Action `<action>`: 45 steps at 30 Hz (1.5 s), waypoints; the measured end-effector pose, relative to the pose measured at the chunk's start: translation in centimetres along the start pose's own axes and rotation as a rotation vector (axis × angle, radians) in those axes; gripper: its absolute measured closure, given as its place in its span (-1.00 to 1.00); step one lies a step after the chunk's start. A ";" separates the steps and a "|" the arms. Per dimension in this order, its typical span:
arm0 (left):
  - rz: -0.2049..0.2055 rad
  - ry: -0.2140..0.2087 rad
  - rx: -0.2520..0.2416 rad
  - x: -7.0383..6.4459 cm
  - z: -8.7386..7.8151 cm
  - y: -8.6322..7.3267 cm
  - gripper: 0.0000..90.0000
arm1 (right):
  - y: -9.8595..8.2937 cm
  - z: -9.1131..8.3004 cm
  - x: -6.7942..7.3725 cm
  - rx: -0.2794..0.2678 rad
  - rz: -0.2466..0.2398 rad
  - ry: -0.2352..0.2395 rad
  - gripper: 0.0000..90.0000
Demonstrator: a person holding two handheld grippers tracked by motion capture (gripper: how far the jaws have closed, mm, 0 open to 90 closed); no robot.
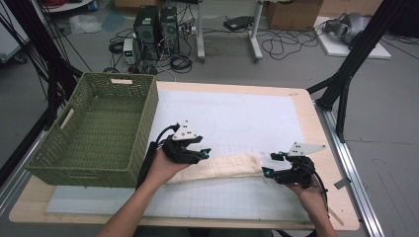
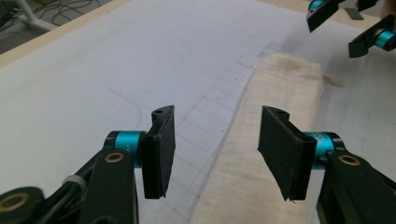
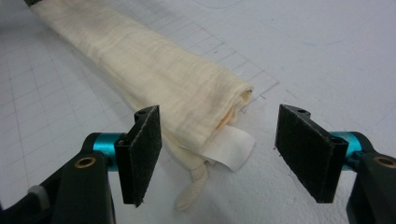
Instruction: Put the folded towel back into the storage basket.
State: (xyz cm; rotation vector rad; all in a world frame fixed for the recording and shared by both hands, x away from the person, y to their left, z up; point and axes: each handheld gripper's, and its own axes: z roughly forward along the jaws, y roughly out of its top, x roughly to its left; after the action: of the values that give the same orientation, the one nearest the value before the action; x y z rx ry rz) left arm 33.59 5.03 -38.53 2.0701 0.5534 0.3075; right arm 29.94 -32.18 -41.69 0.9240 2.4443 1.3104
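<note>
- Cloth roll lies near the surface's front edge; I hold left tongs and right tongs spread at its ends.
- Next, I judge: close on both ends and lift toward the basket.

Folded cloth lies on the mat, right of the basket

A wooden table carries a white gridded mat that covers most of its top, leaving a bare wood border along the edges. A green woven basket stands at the table's left end, partly over the mat. A cream folded cloth lies lengthwise on the mat near the front, a white tag sticking out of one end.
</note>
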 end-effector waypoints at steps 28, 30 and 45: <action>0.091 -0.209 0.293 -1.3 5.6 -2.2 -0.20 | -0.2 -0.5 0.1 -0.007 -0.012 -0.012 -0.33; 0.089 -0.213 0.294 -1.3 5.6 -2.2 -0.22 | -0.2 -0.5 0.2 -0.007 -0.013 -0.011 -0.33; 0.138 -0.193 0.281 -1.6 5.5 -2.6 -0.18 | -0.3 -0.6 0.3 -0.003 -0.017 -0.020 -0.34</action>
State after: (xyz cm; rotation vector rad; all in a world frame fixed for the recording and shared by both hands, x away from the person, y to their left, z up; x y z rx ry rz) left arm 33.83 1.36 -43.61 2.3846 0.3529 0.1111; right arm 29.32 -32.53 -41.53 0.9090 2.4297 1.2922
